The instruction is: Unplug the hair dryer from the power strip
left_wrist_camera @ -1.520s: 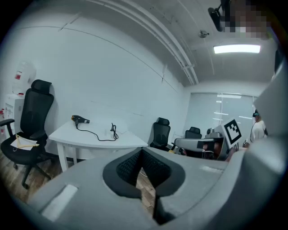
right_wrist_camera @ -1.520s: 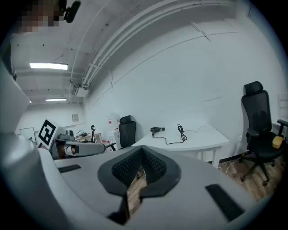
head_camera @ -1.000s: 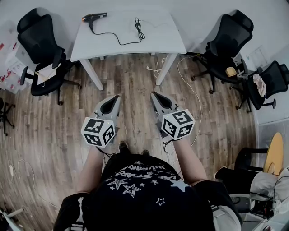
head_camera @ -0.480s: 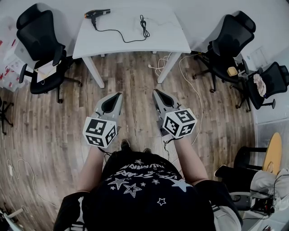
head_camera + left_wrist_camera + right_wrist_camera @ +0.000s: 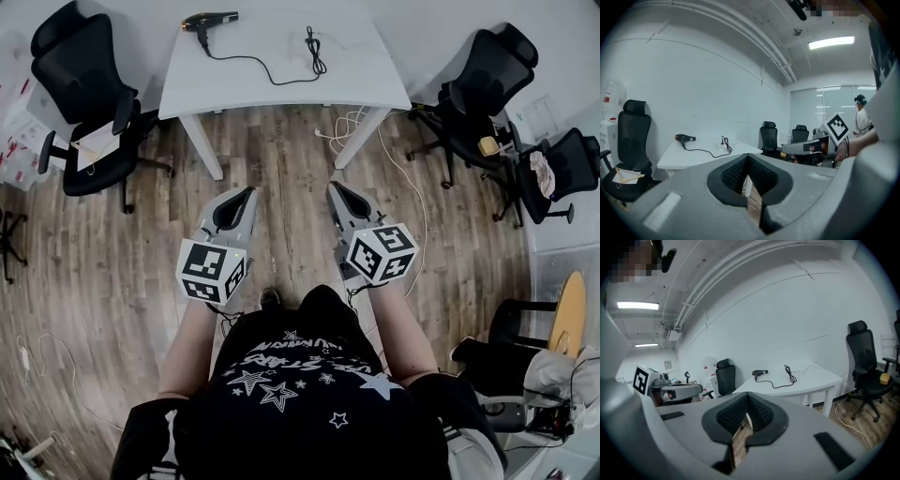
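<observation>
A black hair dryer (image 5: 208, 20) lies at the far left of a white table (image 5: 366, 89), a good way ahead of me. Its black cord (image 5: 258, 60) runs right across the top to a bundled coil (image 5: 315, 47). I cannot make out a power strip against the white top. My left gripper (image 5: 248, 190) and right gripper (image 5: 331, 186) hover side by side over the wood floor, short of the table, both shut and empty. The dryer also shows in the left gripper view (image 5: 684, 138) and the right gripper view (image 5: 760, 373), far beyond the closed jaws.
Black office chairs stand left of the table (image 5: 80, 75) and right of it (image 5: 483, 84), with another further right (image 5: 562, 169). White cables (image 5: 345, 127) lie on the floor by the table's right leg. A round wooden table (image 5: 567, 319) sits at the right edge.
The table and dryer have drifted right and closer in the head view as I walk toward them. Both grippers have moved forward together, still shut.
</observation>
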